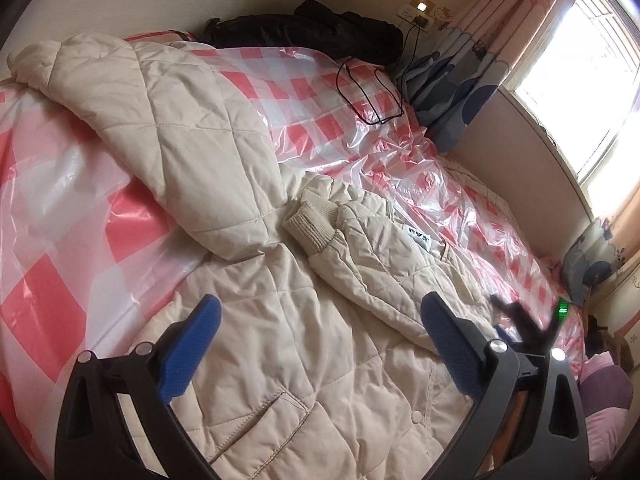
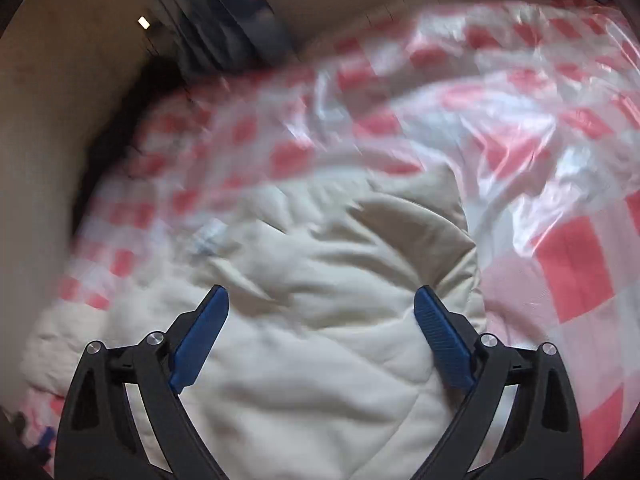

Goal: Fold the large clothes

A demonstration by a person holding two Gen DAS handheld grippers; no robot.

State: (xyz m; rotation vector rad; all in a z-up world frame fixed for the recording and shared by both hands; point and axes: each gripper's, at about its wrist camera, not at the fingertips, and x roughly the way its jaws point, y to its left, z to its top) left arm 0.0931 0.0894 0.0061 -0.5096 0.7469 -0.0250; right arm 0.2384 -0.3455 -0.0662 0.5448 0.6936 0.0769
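A cream quilted jacket (image 1: 256, 312) lies spread on a bed under pink-and-white checked plastic sheeting (image 1: 60, 208). One sleeve (image 1: 160, 120) stretches away to the far left. The other sleeve, with its ribbed cuff (image 1: 310, 222), is folded across the body beside a white label (image 1: 418, 237). My left gripper (image 1: 320, 320) hovers open above the jacket's front, nothing between its blue pads. In the blurred right wrist view my right gripper (image 2: 322, 300) stands open over the jacket (image 2: 312, 340), its jaws wide and empty. A dark blurred shape with a green light (image 1: 562, 310) shows at the right edge of the left wrist view.
A black bag (image 1: 308, 30) lies at the head of the bed against the wall. A thin black cable (image 1: 368, 96) loops over the sheeting from a wall socket (image 1: 418, 14). Curtains (image 1: 452, 76) and a bright window (image 1: 588, 80) line the right side.
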